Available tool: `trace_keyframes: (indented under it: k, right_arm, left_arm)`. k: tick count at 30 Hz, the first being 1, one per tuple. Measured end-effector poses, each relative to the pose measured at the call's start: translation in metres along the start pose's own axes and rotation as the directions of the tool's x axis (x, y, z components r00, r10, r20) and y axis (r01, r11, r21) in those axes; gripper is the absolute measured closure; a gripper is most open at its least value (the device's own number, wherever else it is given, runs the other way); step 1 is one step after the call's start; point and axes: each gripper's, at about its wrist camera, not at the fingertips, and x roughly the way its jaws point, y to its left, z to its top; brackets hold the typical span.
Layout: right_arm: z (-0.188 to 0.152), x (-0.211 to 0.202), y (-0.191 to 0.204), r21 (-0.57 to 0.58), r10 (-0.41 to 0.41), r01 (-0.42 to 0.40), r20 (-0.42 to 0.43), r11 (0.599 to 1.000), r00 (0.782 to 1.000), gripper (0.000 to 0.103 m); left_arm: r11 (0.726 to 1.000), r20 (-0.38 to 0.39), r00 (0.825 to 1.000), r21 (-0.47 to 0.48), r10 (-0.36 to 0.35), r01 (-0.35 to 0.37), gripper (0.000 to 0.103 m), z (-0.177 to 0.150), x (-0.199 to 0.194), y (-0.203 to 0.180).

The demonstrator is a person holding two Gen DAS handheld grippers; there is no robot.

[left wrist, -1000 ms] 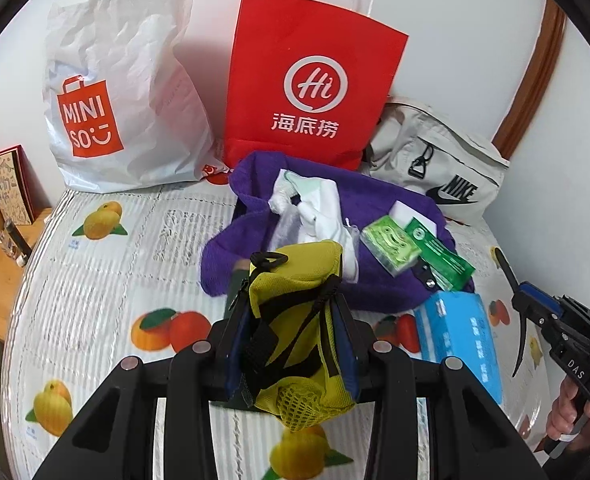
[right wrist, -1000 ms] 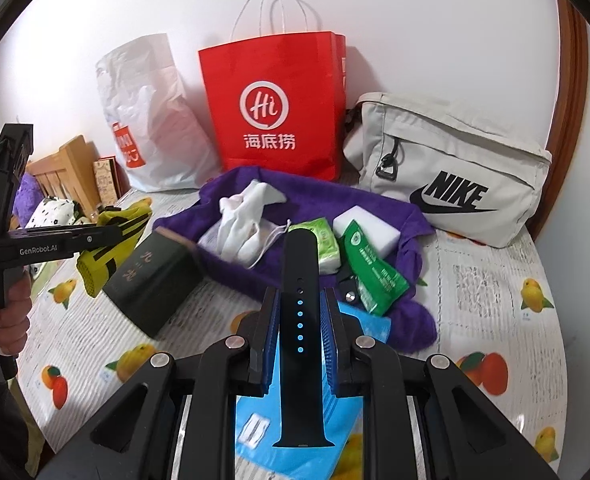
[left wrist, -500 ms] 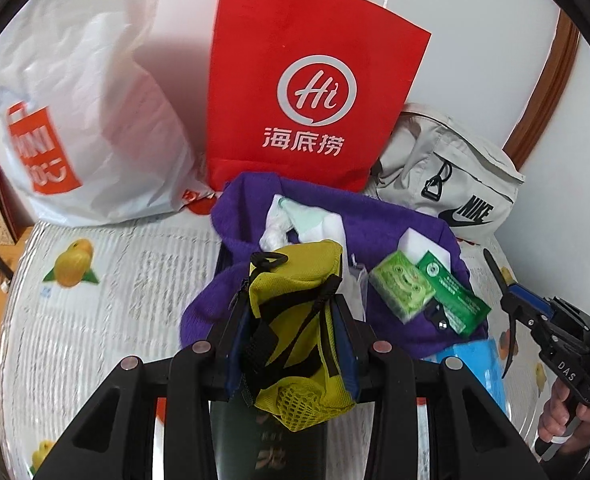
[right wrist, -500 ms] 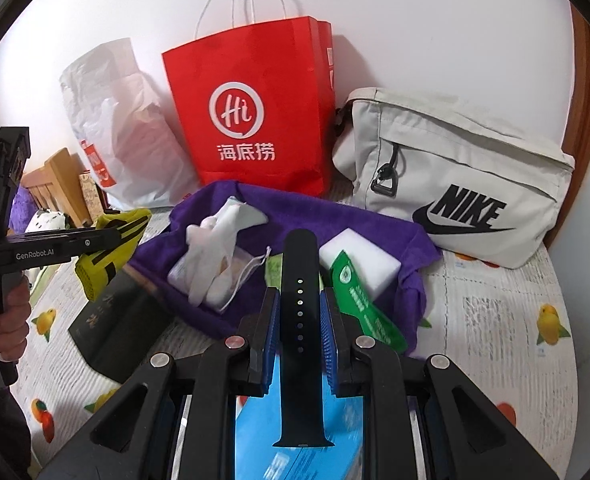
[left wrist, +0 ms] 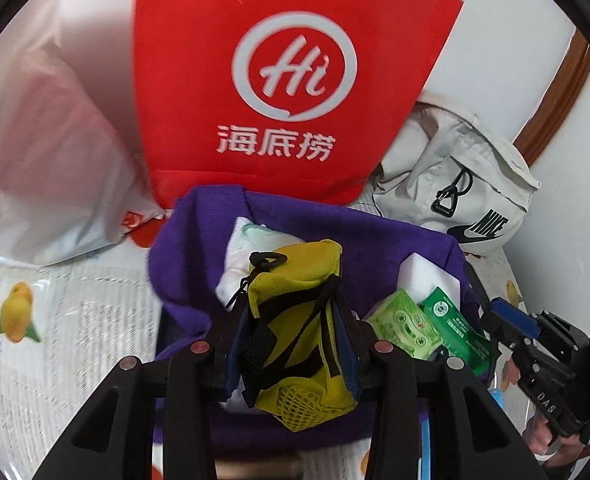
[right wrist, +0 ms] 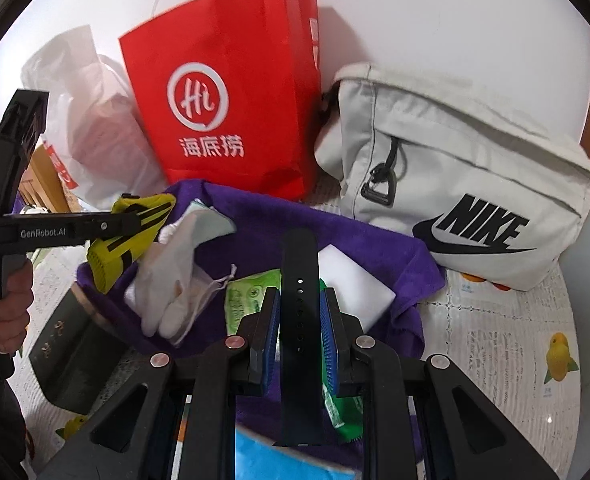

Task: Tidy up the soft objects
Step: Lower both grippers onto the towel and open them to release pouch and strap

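two grippers are up over the same purple towel, each with its fingers pressed in on something. the left gripper has closed its blue-padded jaws on a yellow pouch with black straps and a mesh pocket; the pouch hangs between the fingers above the towel's near-left part, its top end leaning toward the red paper bag. from the right wrist camera the same pouch shows at left, sticking out past the left tool's fingertips, above the towel's left edge.

the right gripper is clamped on a black watch strap – the strap stands upright between the pads, holes showing, its rounded end above the towel.

lying on the towel: a white glove with a drawstring, a light green tissue pack, a dark green sachet beside it, and a white sponge block toward the back. a blue packet pokes out under the right gripper at the towel's near edge, and a dark green box sits partly under the towel's left side.

behind – the red bag stands against the wall, a white plastic bag to its left, a grey nike bag to its right. everything rests on a fruit-print tablecloth.
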Motion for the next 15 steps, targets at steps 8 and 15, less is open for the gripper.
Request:
trace_keyframes:
  k: [8, 15]
  right_arm:
    - [-0.004, 0.029, -0.005, -0.007, 0.007, -0.008, -0.08, 1.0, 0.997, 0.083]
    - [-0.005, 0.046, -0.006, -0.008, 0.018, -0.019, -0.134, 1.0, 0.991, 0.082]
  left_arm:
    - [1.0, -0.051, 0.999, -0.005, 0.02, -0.02, 0.057, 0.0, 0.03, 0.001]
    - [1.0, -0.072, 0.997, -0.005, 0.011, -0.011, 0.045, 0.0, 0.037, 0.004]
